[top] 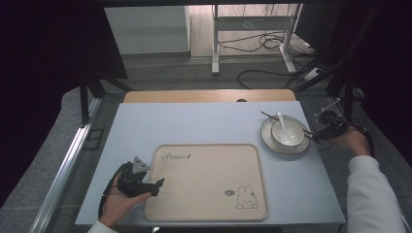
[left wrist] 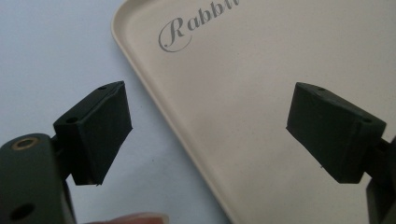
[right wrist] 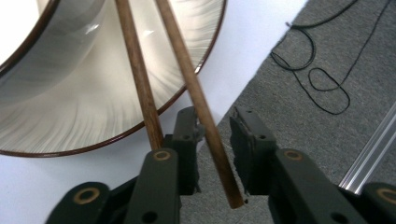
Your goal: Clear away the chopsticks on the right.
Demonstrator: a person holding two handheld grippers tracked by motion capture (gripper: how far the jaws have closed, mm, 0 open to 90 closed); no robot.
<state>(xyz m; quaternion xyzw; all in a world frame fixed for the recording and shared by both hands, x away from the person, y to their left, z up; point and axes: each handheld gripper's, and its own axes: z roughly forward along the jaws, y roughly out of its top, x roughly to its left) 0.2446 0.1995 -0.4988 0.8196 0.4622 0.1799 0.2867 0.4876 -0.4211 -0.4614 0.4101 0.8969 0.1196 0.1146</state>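
A beige tray printed with a rabbit lies at the front middle of the table. At its left rim my left gripper is wide open, and in the left gripper view its jaws straddle the tray's rim with nothing between them. At the right stands a white plate carrying a bowl with a spoon. Two brown chopsticks lie across the plate. My right gripper is at the plate's right edge. Its jaws are a little apart around one chopstick, and the other chopstick passes outside the left jaw.
The pale table ends just right of the plate, with grey carpet and black cables beyond. A wooden board lies along the far edge. A metal rail runs down the left side.
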